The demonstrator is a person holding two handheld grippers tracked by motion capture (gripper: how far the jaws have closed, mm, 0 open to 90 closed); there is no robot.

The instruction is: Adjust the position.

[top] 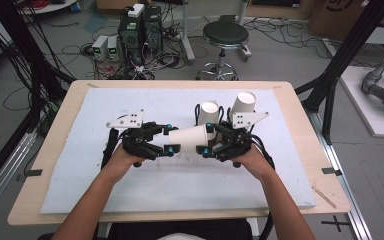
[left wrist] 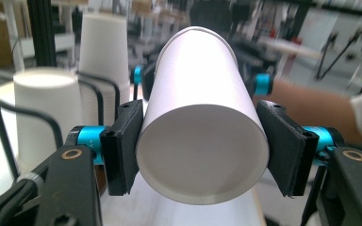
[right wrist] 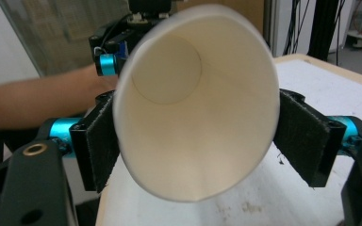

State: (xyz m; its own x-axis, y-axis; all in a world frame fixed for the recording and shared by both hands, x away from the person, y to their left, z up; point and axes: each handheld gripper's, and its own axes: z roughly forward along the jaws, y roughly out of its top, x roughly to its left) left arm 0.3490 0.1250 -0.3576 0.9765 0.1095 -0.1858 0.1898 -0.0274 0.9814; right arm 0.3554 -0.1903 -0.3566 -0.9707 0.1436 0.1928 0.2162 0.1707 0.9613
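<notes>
Presently held level mid-frame above tabletop: paper cup, light, thin-walled, crushable; left claw pinching base end, right claw spread loosely about rim; best gripped gently near stiffer base.

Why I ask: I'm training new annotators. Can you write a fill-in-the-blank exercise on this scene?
1. The paper cup hangs above the table, lying on its ___.
2. The left gripper clamps the cup at its closed ___.
3. The right gripper flanks the cup's open ___.
4. The round black seat on the floor beyond the table is a ___.

Missing words: side; base; mouth; stool
</notes>
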